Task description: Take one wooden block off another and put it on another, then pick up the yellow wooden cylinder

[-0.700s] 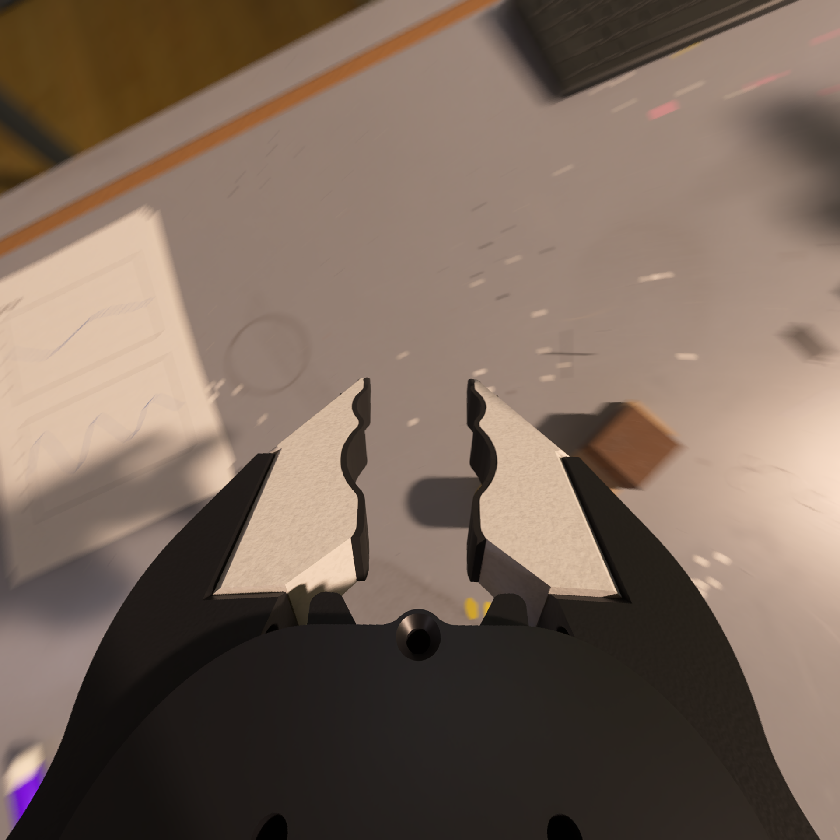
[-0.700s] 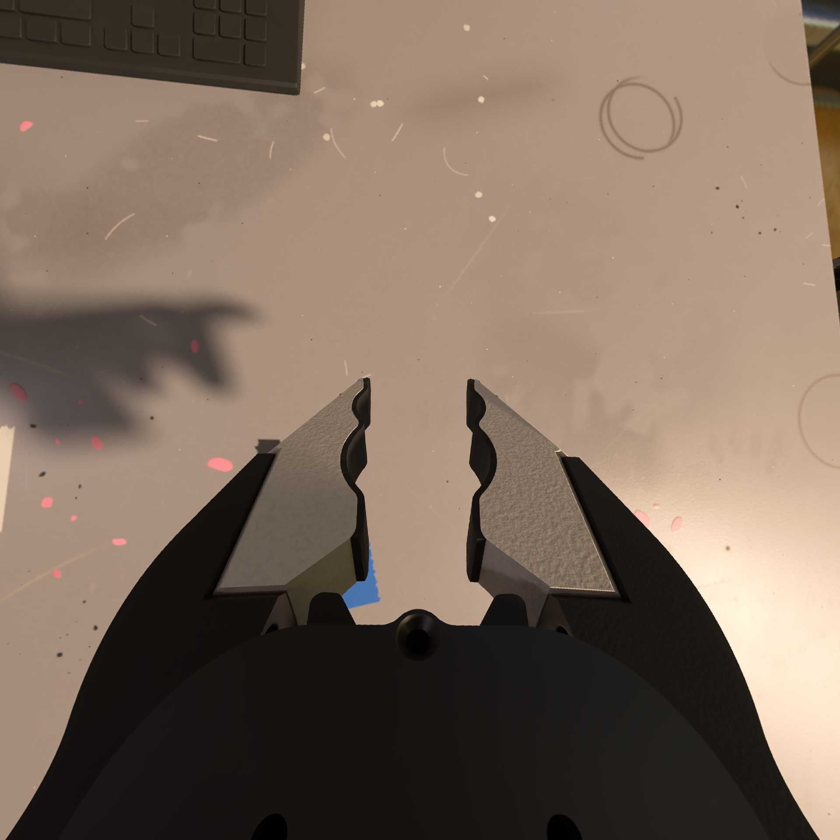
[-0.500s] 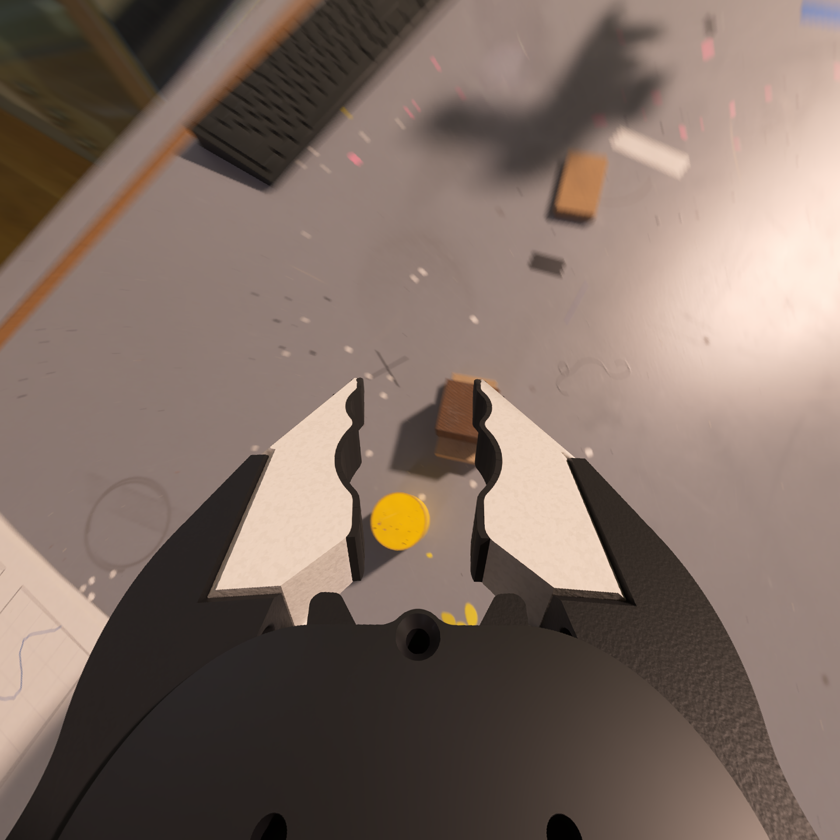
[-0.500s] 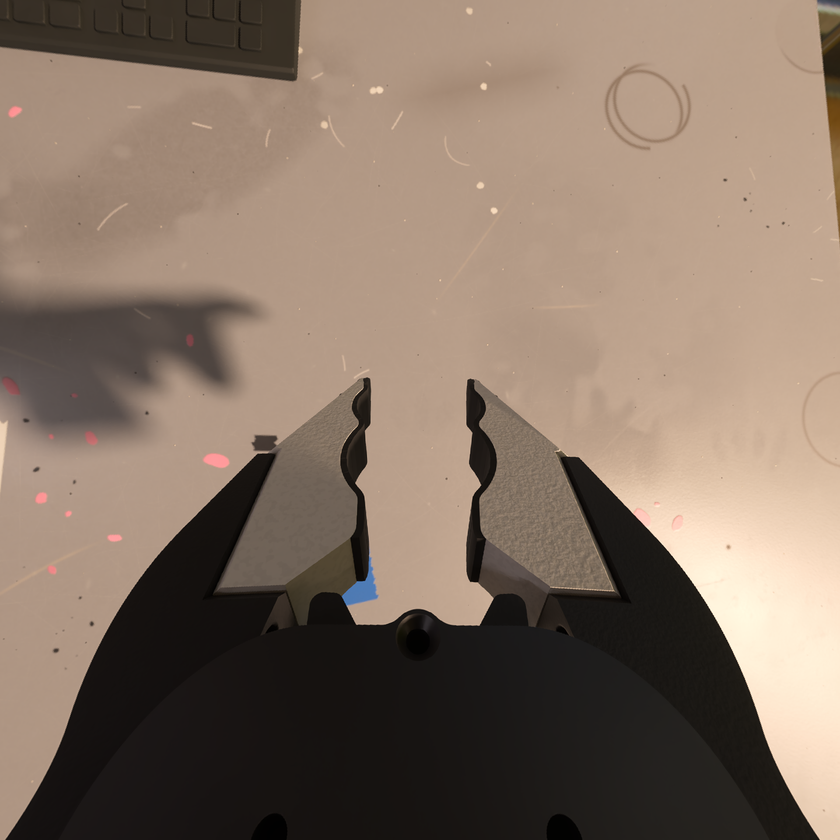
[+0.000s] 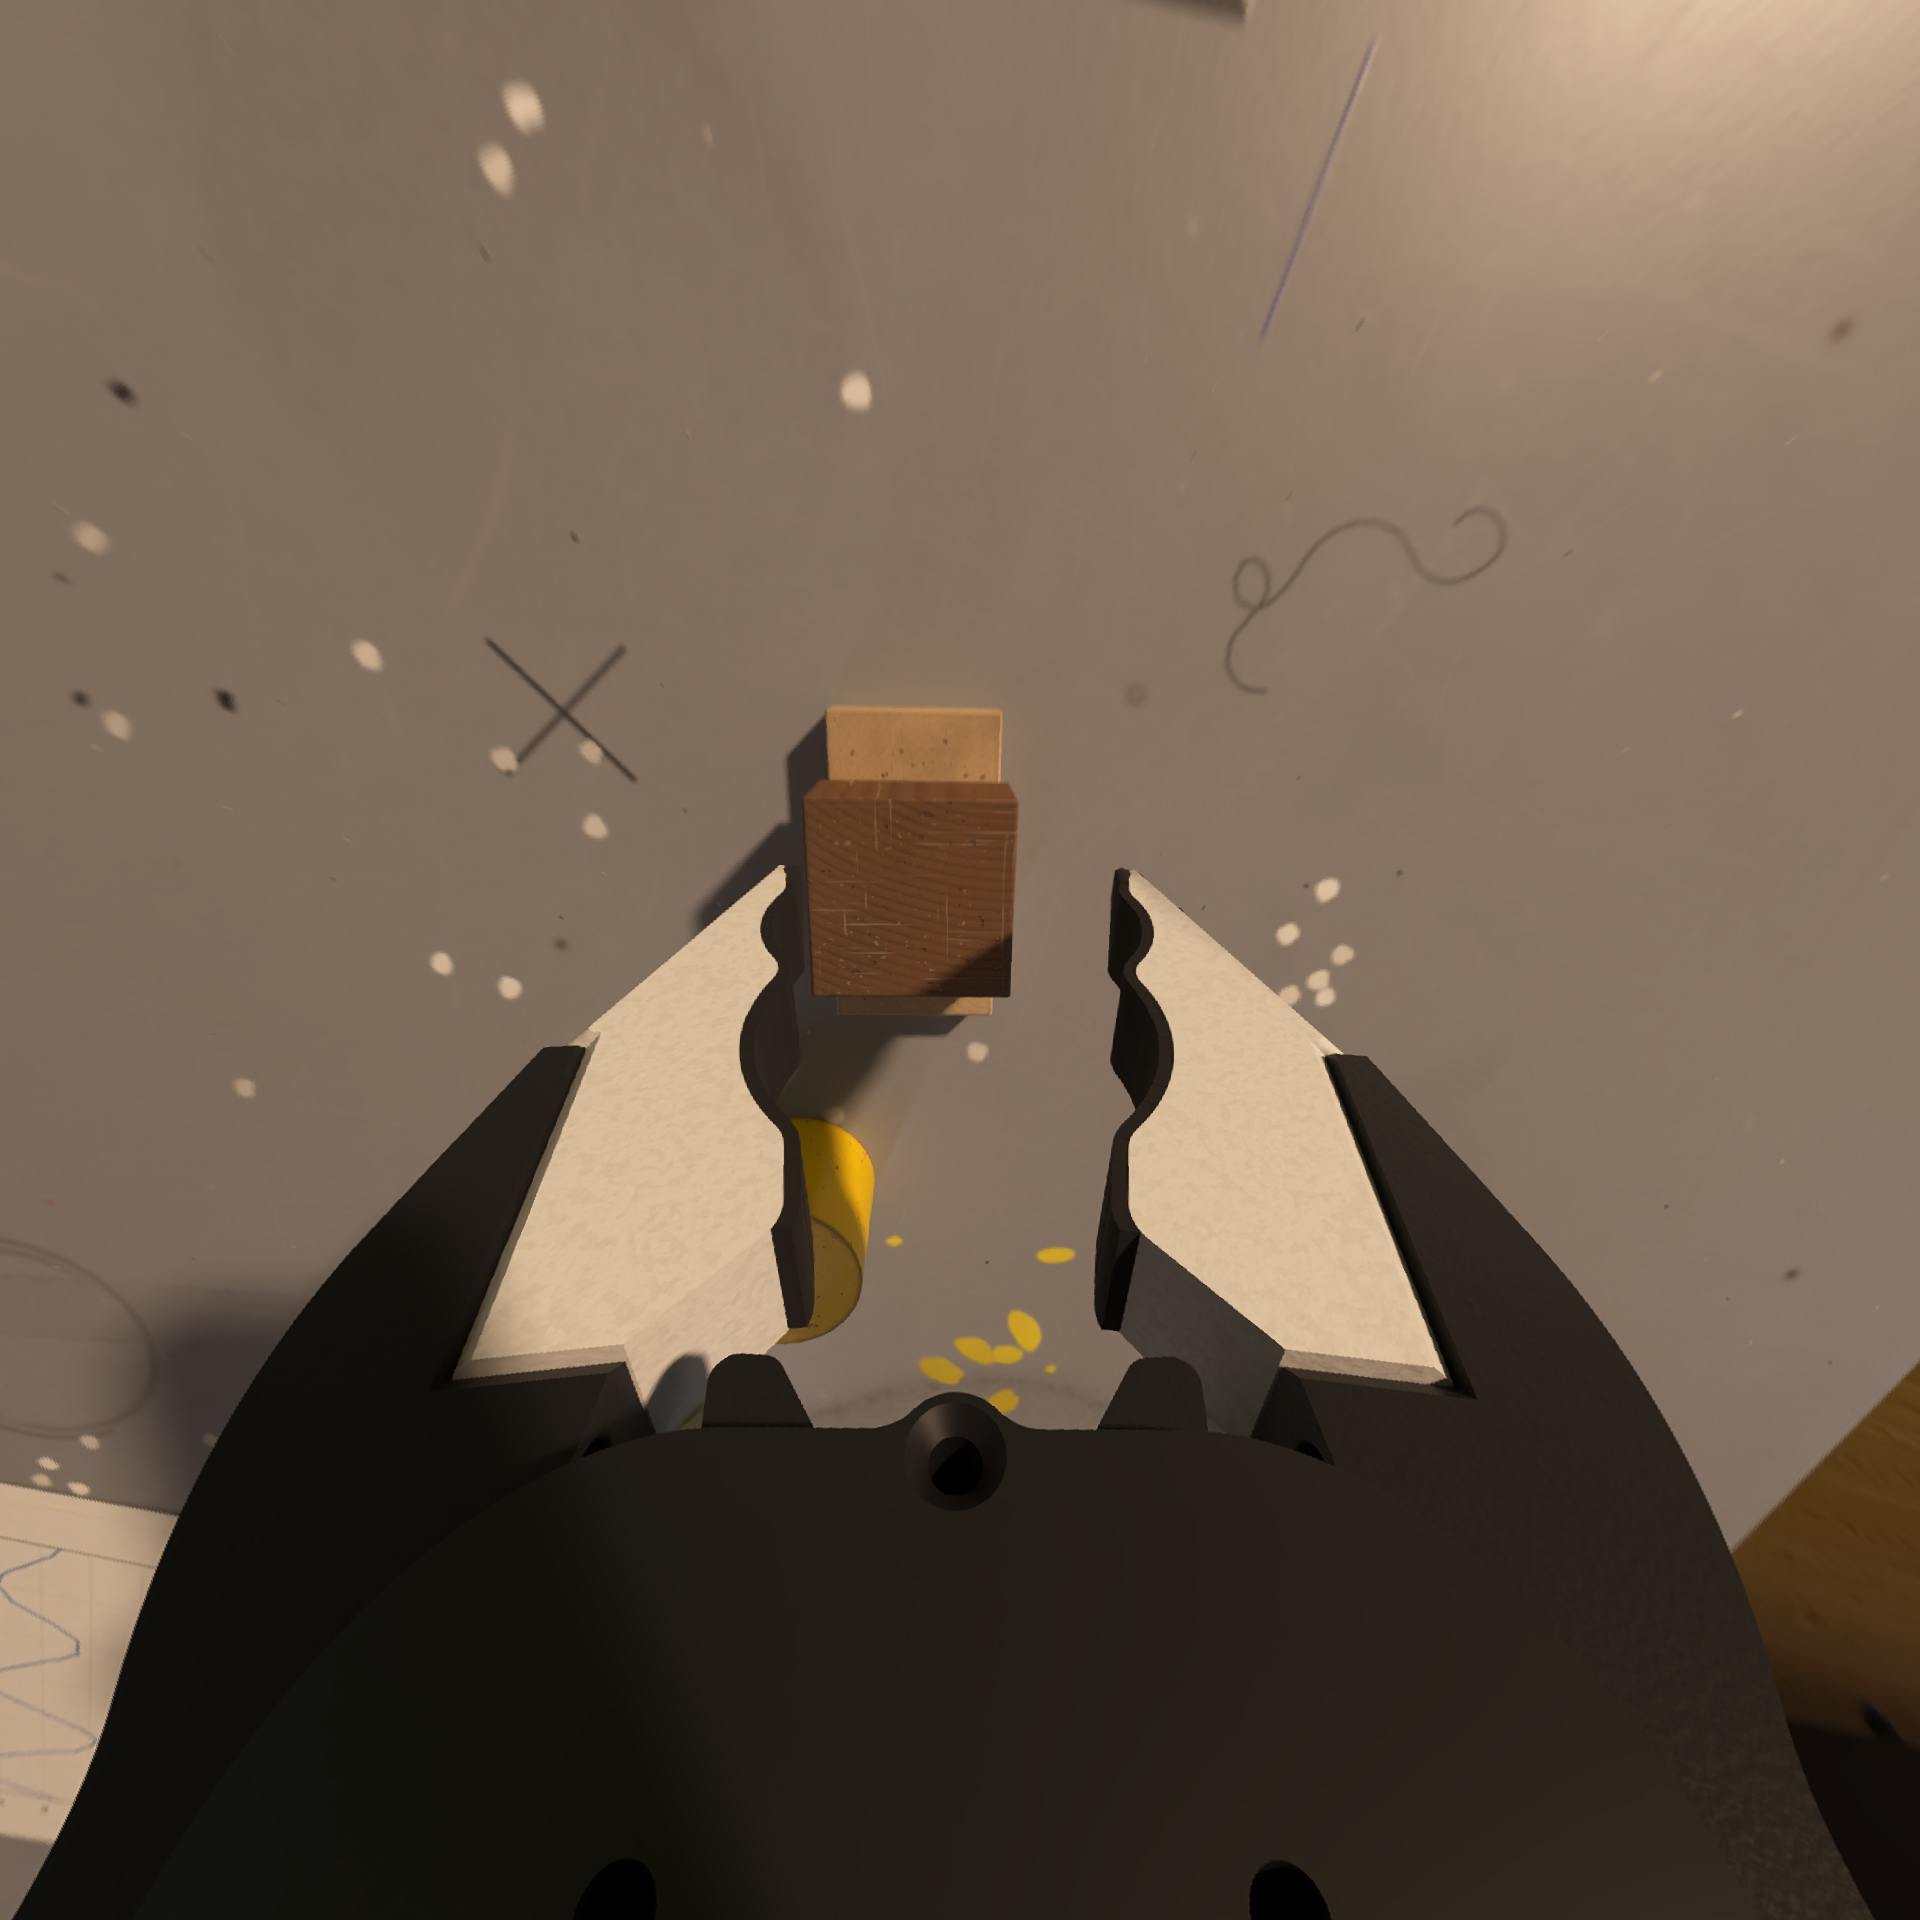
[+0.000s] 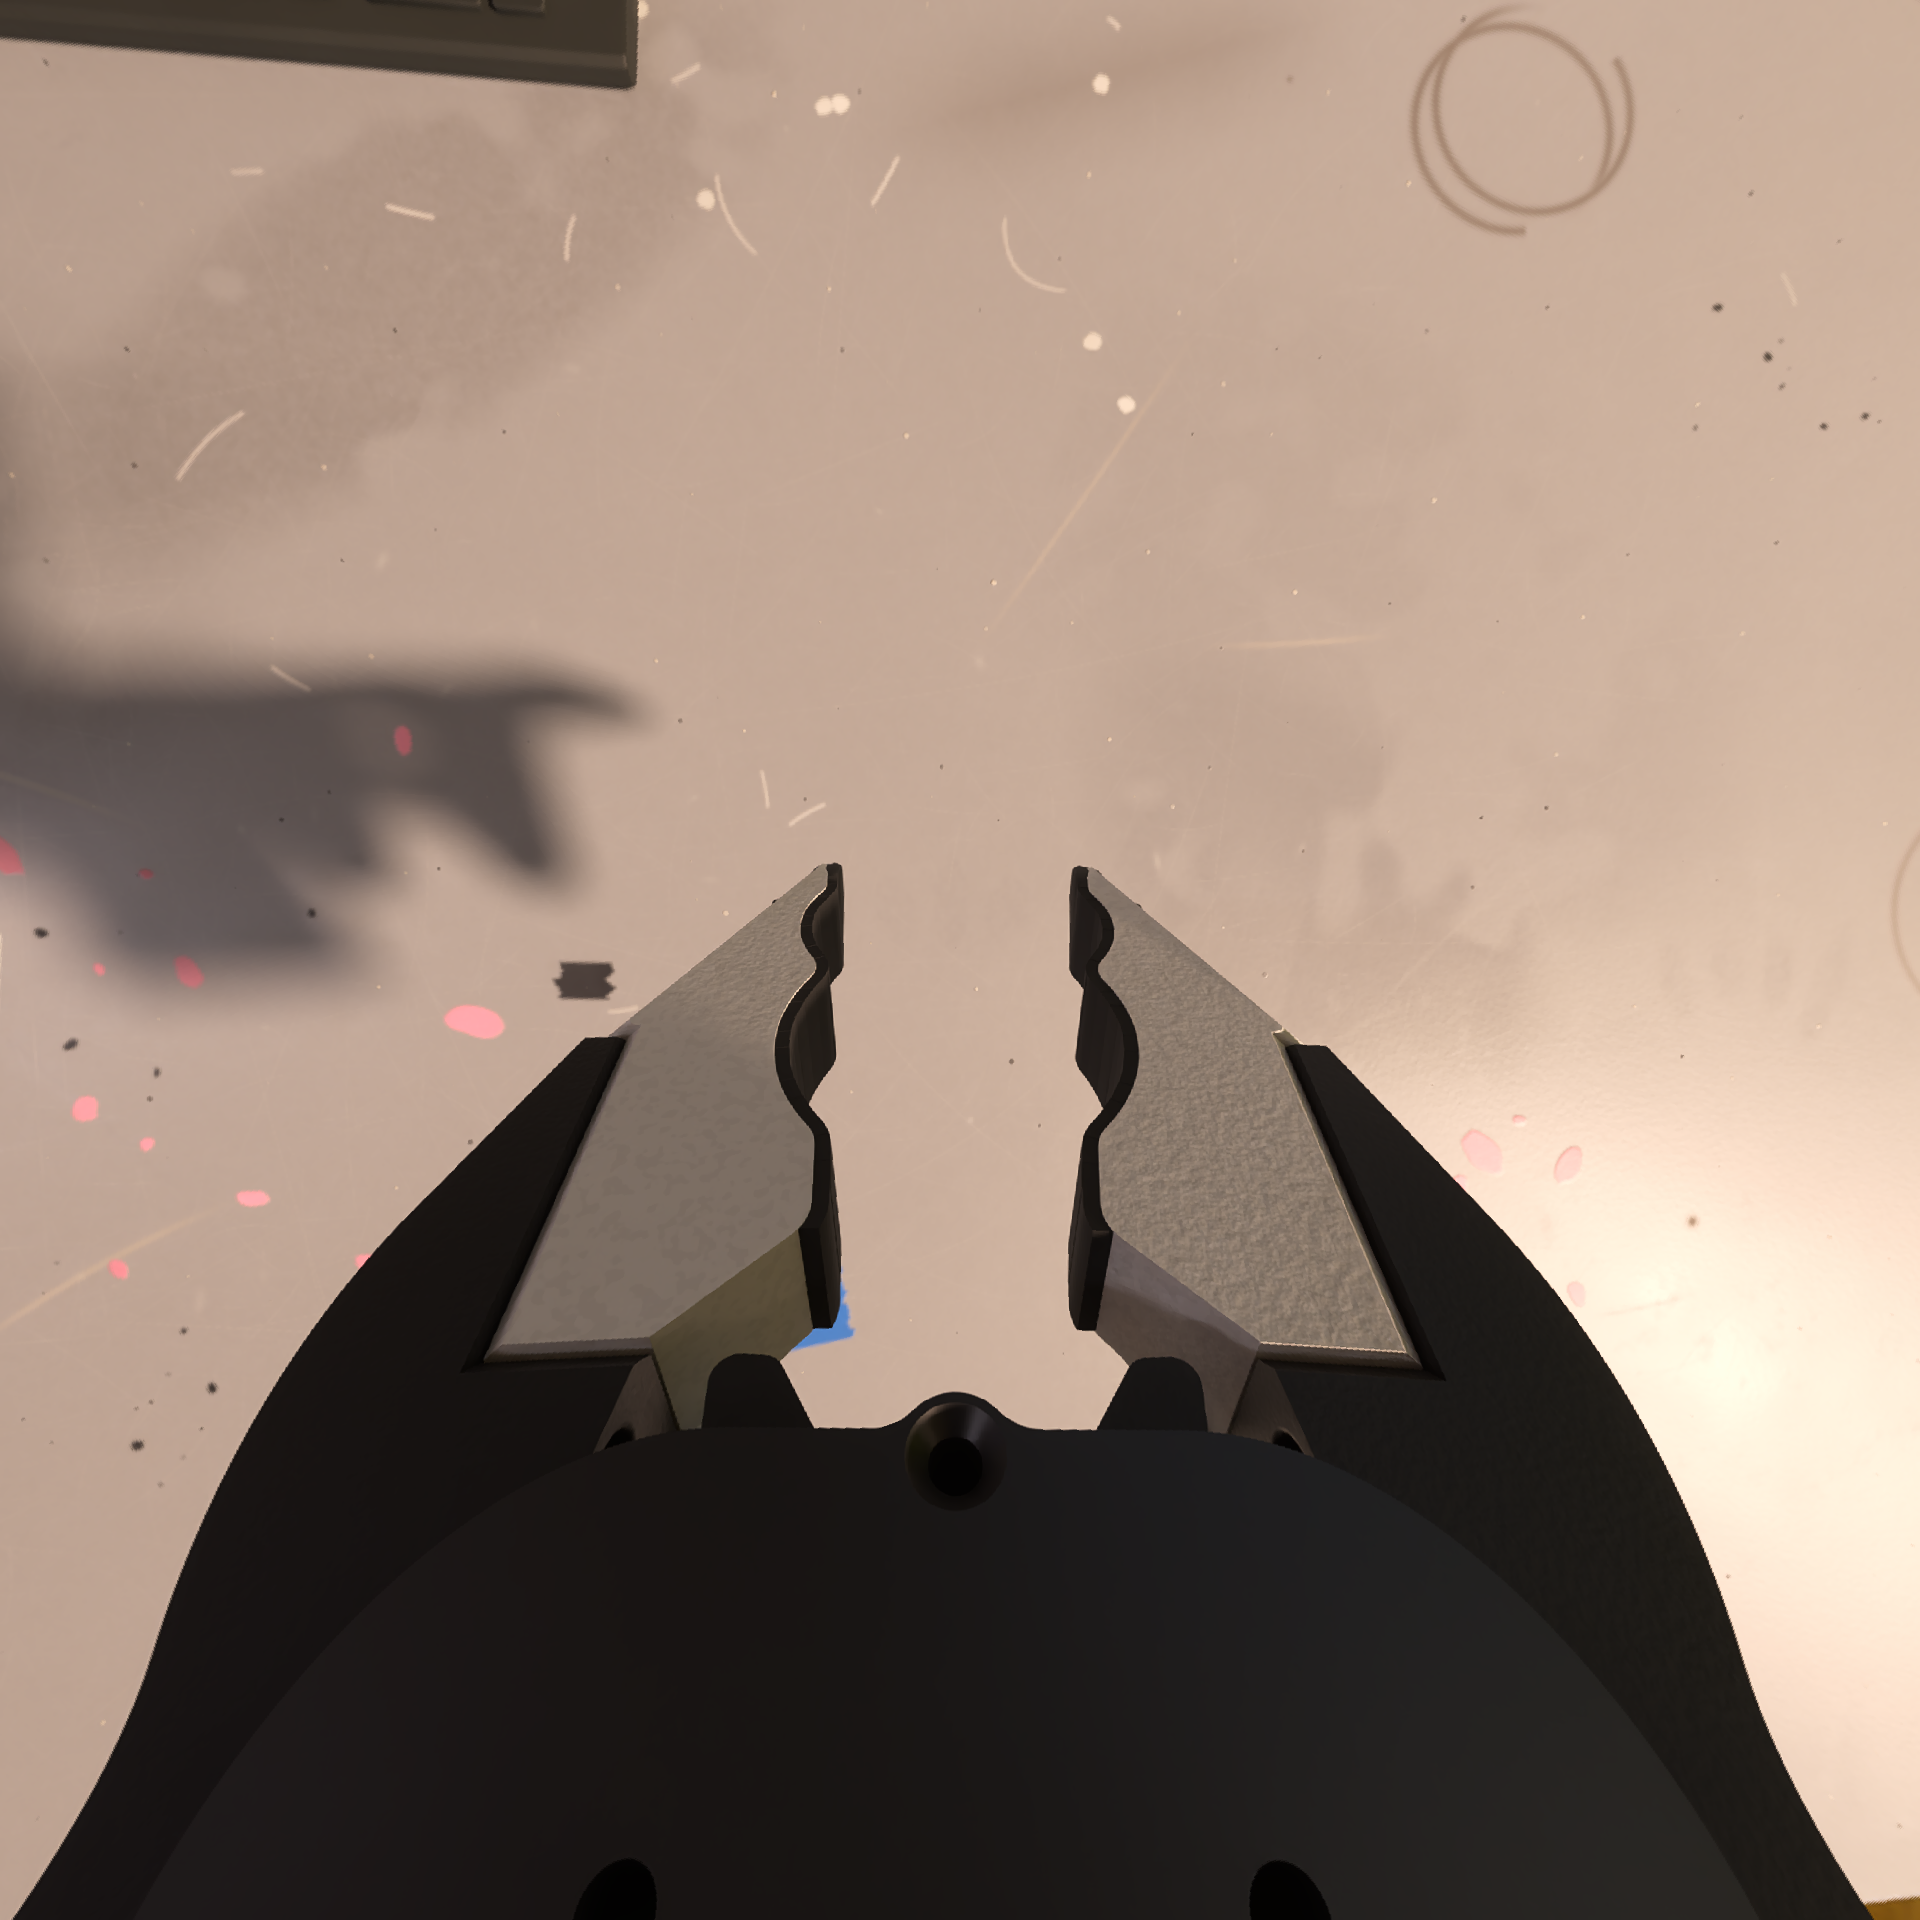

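Note:
In the left wrist view a dark brown wooden block (image 5: 911,899) sits on top of a light wooden block (image 5: 914,743) on the grey table (image 5: 1455,831). My left gripper (image 5: 951,883) is open and empty, above the stack, with the dark block between the fingertips, nearer the left one. The yellow wooden cylinder (image 5: 831,1226) lies below the stack, partly hidden by my left finger (image 5: 665,1143). My right gripper (image 6: 956,878) is open and empty over bare table (image 6: 1143,520). No block shows in the right wrist view.
A sheet of paper with graph lines (image 5: 52,1642) lies at the lower left of the left wrist view. The table's edge (image 5: 1829,1496) is at the lower right. A dark keyboard (image 6: 312,42) lies at the top left of the right wrist view.
My left gripper has swung over the stacked blocks, come down closer and opened wider. The cylinder now lies partly under its left finger. My right gripper has barely moved.

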`<state>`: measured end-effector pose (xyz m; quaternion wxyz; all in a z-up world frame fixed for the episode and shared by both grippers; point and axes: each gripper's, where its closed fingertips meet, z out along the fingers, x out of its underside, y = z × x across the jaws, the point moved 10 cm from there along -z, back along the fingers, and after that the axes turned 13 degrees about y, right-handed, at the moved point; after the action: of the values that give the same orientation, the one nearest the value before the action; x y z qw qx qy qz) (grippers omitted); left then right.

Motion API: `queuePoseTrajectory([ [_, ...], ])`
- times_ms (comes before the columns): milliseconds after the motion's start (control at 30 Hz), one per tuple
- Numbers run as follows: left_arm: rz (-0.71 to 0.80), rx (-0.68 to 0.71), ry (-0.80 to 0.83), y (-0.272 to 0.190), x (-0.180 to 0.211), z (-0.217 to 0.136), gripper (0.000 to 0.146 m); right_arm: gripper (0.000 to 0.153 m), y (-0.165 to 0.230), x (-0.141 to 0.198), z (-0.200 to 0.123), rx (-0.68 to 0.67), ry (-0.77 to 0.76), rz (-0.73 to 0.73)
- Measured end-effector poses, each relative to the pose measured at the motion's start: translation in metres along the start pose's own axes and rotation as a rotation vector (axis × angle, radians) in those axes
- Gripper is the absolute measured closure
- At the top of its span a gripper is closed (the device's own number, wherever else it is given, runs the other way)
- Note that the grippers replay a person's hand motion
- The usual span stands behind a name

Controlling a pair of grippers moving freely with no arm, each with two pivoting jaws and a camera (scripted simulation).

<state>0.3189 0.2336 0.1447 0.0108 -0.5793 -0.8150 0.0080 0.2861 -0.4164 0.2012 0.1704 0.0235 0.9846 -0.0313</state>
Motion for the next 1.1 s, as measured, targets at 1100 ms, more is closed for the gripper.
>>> queuePoseTrajectory([
  [1100,-0.123,-0.095,-0.689,-0.071,-0.174,-0.045,0.098,0.109,-0.004,0.004,0.012,-0.058,0.066,-0.023],
])
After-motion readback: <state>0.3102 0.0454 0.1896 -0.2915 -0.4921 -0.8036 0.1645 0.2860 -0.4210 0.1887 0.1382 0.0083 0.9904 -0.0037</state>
